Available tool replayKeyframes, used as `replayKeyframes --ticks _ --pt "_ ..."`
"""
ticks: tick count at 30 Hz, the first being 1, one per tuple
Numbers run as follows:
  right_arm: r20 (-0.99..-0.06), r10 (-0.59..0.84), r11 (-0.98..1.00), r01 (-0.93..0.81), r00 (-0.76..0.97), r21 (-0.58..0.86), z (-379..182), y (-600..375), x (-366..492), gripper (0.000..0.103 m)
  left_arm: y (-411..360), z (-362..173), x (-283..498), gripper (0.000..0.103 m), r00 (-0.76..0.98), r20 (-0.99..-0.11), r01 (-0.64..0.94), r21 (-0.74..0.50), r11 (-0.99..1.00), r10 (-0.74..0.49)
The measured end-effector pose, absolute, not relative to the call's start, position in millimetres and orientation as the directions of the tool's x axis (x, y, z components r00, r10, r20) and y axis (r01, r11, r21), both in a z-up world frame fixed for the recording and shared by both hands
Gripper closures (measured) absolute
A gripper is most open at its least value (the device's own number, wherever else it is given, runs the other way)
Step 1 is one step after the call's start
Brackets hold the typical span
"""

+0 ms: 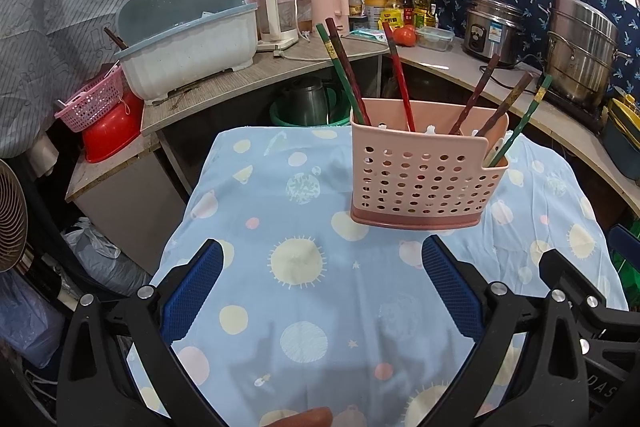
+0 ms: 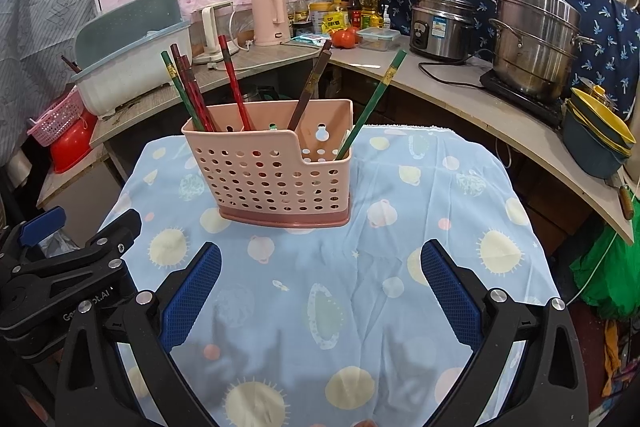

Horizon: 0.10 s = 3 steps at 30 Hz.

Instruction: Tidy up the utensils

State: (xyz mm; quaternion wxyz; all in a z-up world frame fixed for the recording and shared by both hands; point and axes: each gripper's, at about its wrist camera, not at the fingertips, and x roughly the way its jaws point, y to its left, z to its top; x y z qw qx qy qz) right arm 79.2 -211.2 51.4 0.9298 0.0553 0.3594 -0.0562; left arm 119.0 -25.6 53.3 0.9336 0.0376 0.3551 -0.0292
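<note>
A pink perforated utensil holder (image 1: 428, 175) stands upright on the table with the blue patterned cloth (image 1: 304, 307). Several chopsticks (image 1: 402, 83), red, green and dark brown, stand in it and lean outward. The holder also shows in the right wrist view (image 2: 272, 171) with the chopsticks (image 2: 234, 83). My left gripper (image 1: 322, 281) is open and empty, above the cloth in front of and left of the holder. My right gripper (image 2: 320, 283) is open and empty, above the cloth in front of the holder. The left gripper's body (image 2: 60, 267) shows at the right view's left edge.
A curved counter (image 2: 460, 95) runs behind and to the right, with a dish rack (image 1: 188, 39), kettles (image 2: 272, 15), bottles, a tomato (image 2: 344, 37), a rice cooker (image 2: 440, 27), a steel pot (image 2: 536, 39) and stacked bowls (image 2: 600, 135). A red basin (image 1: 108, 131) sits at left.
</note>
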Motion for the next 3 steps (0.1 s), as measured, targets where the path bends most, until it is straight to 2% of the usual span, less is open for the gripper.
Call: replayKeyframes --ticks 3 --pt "-0.676 -0.067 0.988 0.143 0.734 0.057 51.4 -211.5 78.7 0.007 -24.4 52.7 122.3 0.008 0.738 -0.674 0.083 0.044 0.996 -0.032"
